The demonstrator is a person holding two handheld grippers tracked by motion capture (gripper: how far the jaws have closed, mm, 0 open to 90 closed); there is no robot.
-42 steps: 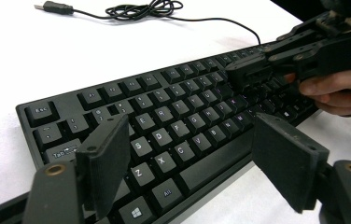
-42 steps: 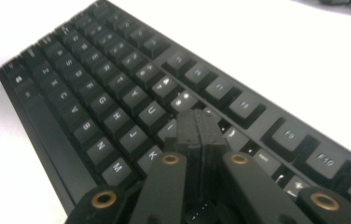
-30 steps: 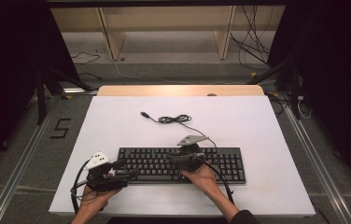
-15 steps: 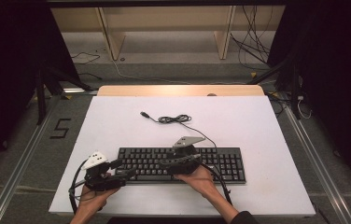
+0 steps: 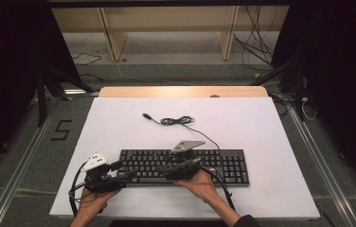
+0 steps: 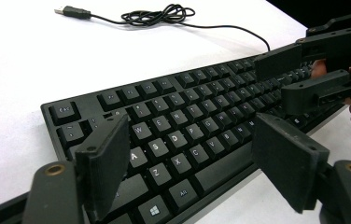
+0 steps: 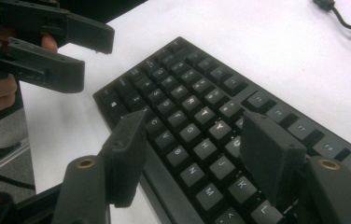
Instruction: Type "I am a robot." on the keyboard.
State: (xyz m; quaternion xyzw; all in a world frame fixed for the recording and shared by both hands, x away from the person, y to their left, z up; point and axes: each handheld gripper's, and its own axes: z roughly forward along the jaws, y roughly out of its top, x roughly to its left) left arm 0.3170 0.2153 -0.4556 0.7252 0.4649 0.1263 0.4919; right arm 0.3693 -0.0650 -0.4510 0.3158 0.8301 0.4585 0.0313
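A black keyboard (image 5: 223,165) lies along the front of the white table (image 5: 261,123); its thin cable (image 5: 176,121) runs back in a loose coil and ends in a USB plug (image 5: 146,115). My left gripper (image 5: 125,170) is at the keyboard's left end, pointing right, open, with its jaws over the letter keys (image 6: 173,107) and nothing pinched. My right gripper (image 5: 163,169) hovers over the middle keys, pointing left. Its jaws have just been opening and stand wide, one over the keys (image 7: 187,93) and one past the front edge, with nothing gripped. The two grippers face each other.
A wooden strip (image 5: 181,91) runs along the table's far edge. Beyond it are shelf legs (image 5: 227,33) and loose cables (image 5: 261,52) on the floor. Metal rails (image 5: 20,165) flank the table. Bare table surface lies behind and to the right of the keyboard.
My right gripper's jaws have opened from nearly shut to wide, and it has edged slightly left over the keys. The left gripper and the keyboard have stayed put.
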